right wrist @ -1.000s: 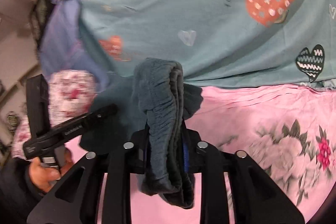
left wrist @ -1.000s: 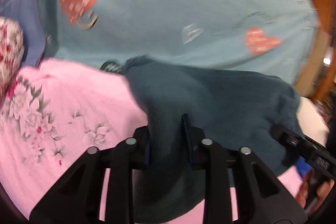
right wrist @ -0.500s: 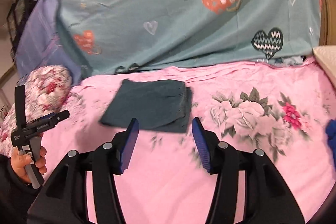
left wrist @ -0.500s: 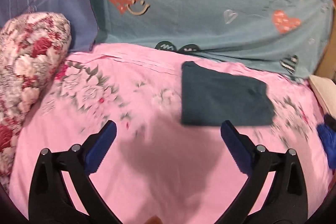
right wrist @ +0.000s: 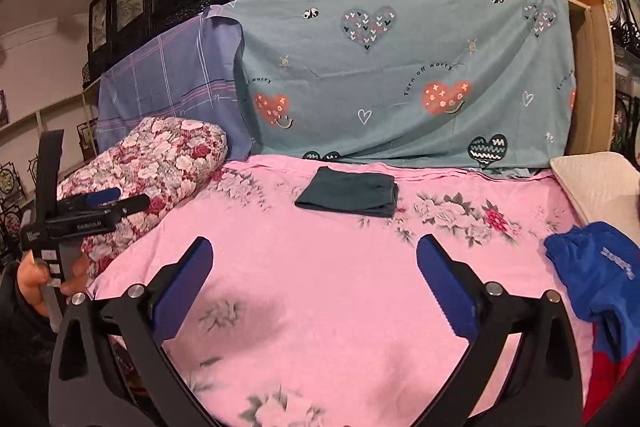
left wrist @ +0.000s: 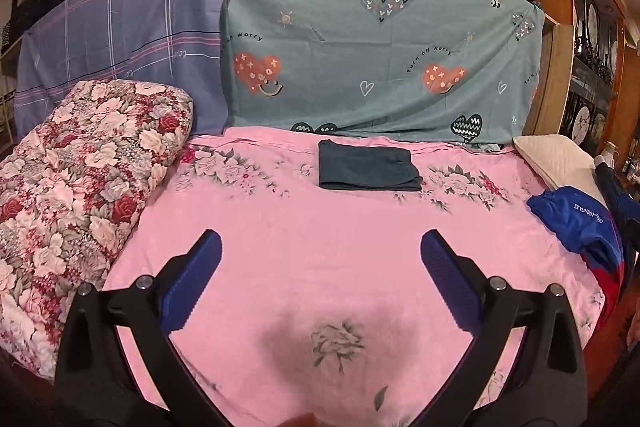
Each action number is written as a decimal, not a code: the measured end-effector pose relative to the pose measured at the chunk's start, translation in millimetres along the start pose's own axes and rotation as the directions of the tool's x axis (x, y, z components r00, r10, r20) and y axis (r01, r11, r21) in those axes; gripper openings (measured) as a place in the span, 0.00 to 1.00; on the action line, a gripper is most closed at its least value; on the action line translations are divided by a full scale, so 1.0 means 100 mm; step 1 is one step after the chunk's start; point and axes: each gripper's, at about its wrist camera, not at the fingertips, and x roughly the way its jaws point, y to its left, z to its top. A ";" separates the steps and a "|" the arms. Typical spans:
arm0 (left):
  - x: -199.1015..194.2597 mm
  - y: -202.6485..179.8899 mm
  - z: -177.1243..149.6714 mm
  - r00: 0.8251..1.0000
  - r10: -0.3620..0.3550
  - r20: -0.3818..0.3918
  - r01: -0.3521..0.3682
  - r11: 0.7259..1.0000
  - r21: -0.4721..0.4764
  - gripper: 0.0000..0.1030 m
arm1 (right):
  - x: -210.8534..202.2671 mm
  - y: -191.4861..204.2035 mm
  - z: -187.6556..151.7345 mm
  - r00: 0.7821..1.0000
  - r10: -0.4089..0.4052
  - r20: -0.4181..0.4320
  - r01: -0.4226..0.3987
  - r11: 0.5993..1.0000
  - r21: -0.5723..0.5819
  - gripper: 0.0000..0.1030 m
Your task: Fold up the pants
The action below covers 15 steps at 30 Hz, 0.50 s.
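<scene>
Two hand-held grippers hang over the near part of a bed with a pink floral sheet (left wrist: 304,239), each spread wide with nothing between its blue pads. The left hand-held gripper (left wrist: 320,263) and the right hand-held gripper (right wrist: 314,267) have both just been opening, and both point slightly downward toward the far side. The dark teal folded pants (left wrist: 366,171) lie flat as a neat rectangle on the far middle of the sheet, well apart from both, just in front of the grey-green heart-print cloth (left wrist: 360,59) draped upright behind the bed. In the right wrist view, the left hand (right wrist: 38,279) grips its tool's handle at the left edge; the arm behind it is cut off. A red-and-white rose-patterned quilt (left wrist: 80,195) bulks on the left. A bright blue garment with white lettering (left wrist: 576,223) at the right edge is partly cut off, its lettering hard to read, beside a cream quilted pillow (left wrist: 556,159).
</scene>
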 end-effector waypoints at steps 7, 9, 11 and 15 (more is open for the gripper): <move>-0.19 -0.14 -0.41 0.998 -0.050 -0.033 0.051 0.999 0.009 0.98 | -0.32 0.11 -0.35 0.999 -0.051 0.004 0.051 0.998 0.020 0.99; -0.09 -0.19 -0.50 0.997 -0.046 -0.059 0.047 0.999 0.013 0.98 | -0.24 0.07 -0.43 0.992 -0.125 -0.007 0.126 0.992 0.029 0.99; -0.03 -0.21 -0.58 0.996 -0.040 -0.074 0.041 0.999 0.012 0.98 | -0.19 0.05 -0.51 0.988 -0.151 -0.018 0.151 0.988 0.040 0.99; -0.07 -0.26 -0.63 0.999 -0.031 -0.044 0.033 0.999 0.041 0.98 | -0.14 0.00 -0.63 0.984 -0.175 -0.030 0.177 0.983 0.057 0.99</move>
